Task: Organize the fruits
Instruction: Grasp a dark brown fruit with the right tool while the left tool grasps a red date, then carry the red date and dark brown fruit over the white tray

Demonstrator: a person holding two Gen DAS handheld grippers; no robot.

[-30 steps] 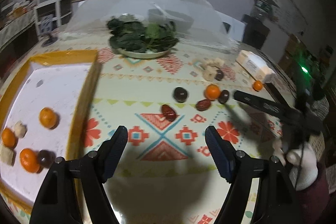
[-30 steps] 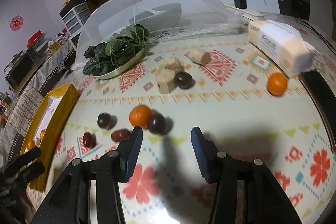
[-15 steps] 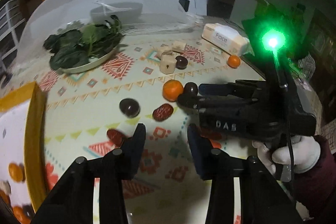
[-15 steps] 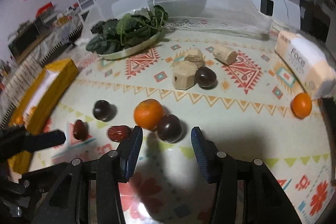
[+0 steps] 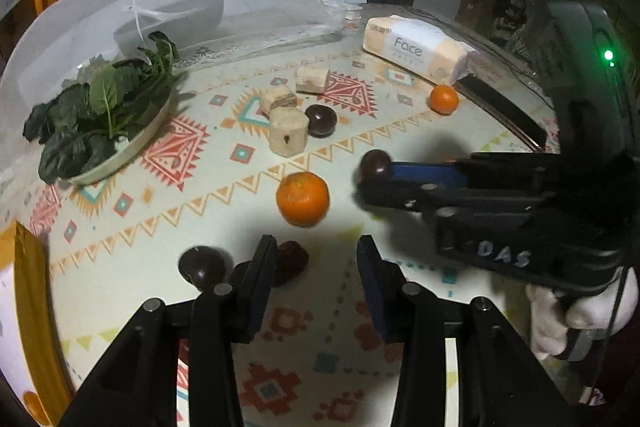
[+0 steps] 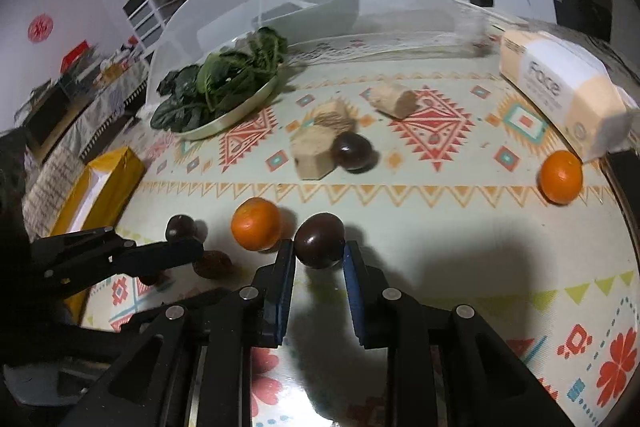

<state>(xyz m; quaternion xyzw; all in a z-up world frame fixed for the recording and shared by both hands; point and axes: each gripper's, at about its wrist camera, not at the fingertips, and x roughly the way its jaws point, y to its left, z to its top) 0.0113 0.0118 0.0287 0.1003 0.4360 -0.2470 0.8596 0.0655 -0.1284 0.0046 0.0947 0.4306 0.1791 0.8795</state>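
Dark plum: a round, glossy dark-brown fruit [image 6: 320, 241] sat on the desk between the tips of my right claw [image 6: 319, 254].
Right claw: its jaws were closing around that plum, pads at its sides; I could not tell whether they pressed yet.
Left claw: my left claw [image 5: 316, 259] hung partly spread and empty above the patterned desk [image 5: 224, 195], a wrinkled red date [image 5: 291, 262] just beside its left finger.
Neighbours: a round orange tangerine [image 6: 256, 229] lay just left of the plum.
Box: a yellow-rimmed box [image 6: 100, 183] stood at the far left.
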